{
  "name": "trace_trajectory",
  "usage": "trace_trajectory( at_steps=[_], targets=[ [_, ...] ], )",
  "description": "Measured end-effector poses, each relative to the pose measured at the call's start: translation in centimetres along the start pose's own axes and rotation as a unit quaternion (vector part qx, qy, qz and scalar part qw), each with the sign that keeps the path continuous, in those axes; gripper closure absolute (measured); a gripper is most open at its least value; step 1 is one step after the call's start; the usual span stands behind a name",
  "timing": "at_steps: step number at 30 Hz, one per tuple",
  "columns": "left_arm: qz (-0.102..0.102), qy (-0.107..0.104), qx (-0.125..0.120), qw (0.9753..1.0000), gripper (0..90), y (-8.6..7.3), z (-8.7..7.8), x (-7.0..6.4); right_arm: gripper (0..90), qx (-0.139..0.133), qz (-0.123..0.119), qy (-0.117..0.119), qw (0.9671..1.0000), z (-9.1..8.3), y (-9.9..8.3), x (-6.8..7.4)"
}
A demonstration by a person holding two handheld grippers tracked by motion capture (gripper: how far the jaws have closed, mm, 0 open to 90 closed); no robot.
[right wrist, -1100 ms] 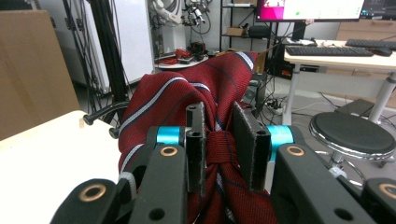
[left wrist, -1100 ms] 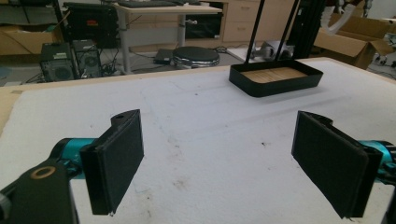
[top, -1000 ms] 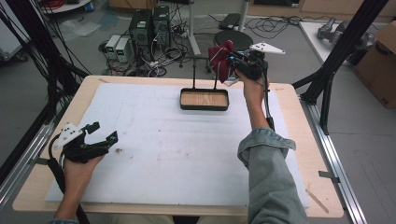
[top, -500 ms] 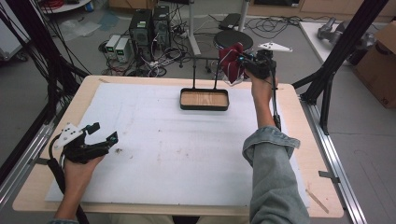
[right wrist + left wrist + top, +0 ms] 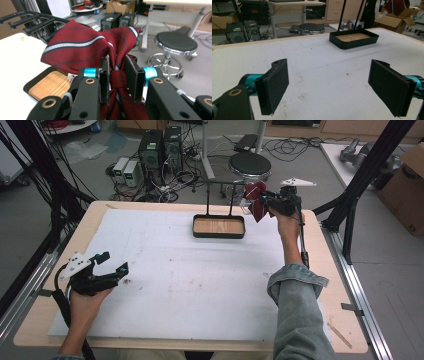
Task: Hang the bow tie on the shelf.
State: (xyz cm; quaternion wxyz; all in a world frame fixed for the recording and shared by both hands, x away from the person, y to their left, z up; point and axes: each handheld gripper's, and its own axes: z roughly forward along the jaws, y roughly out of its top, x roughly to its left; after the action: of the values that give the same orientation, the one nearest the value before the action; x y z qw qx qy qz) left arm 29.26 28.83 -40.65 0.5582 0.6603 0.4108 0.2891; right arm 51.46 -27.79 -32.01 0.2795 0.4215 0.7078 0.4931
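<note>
White-padded table [image 5: 165,270] — right gripper [image 5: 267,202], jaws pinching the red striped bow tie [image 5: 255,200], has lifted it nearer the stand's rail [image 5: 220,183] over the tray [image 5: 219,226] (hanging seems next) — left gripper [image 5: 111,270] spread, idle.

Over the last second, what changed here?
The right gripper, shut on the red striped tie, carried it from the stand's rail a little to the right, toward the table's right edge. The left gripper stayed open at the near left; the black tray stayed put.
</note>
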Motion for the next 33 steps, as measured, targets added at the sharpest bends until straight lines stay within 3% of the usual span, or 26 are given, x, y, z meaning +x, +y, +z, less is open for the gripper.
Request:
trace_trajectory(
  at_steps=[5, 6, 12, 23, 33],
  targets=[
    [0.001, 0.0, 0.002, 1.0, 17.0, 0.0, 0.1, -0.1, 74.7, 0.012, -0.008, 0.0, 0.9999, 0.3, -0.6, 0.1],
    [0.001, 0.0, 0.002, 1.0, 17.0, 0.0, 0.1, -0.1, 74.7, 0.018, 0.002, 0.003, 0.9998, 0.6, -0.9, 0.2],
    [0.0, 0.0, 0.002, 1.0, 17.0, -0.1, 0.1, -0.1, 74.4, 0.026, 0.004, 0.007, 0.9996, 1.8, -1.3, 0.8],
    [0.001, 0.001, 0.002, 1.0, 17.0, -0.1, 0.0, -0.1, 72.7, 0.007, 0.036, 0.019, 0.9991, 4.0, -2.3, 1.6],
    [0.002, 0.0, 0.001, 1.0, 17.0, -0.1, 0.0, -0.1, 70.8, 0.003, 0.039, 0.013, 0.9992, 4.1, -2.3, 1.6]
  ],
)
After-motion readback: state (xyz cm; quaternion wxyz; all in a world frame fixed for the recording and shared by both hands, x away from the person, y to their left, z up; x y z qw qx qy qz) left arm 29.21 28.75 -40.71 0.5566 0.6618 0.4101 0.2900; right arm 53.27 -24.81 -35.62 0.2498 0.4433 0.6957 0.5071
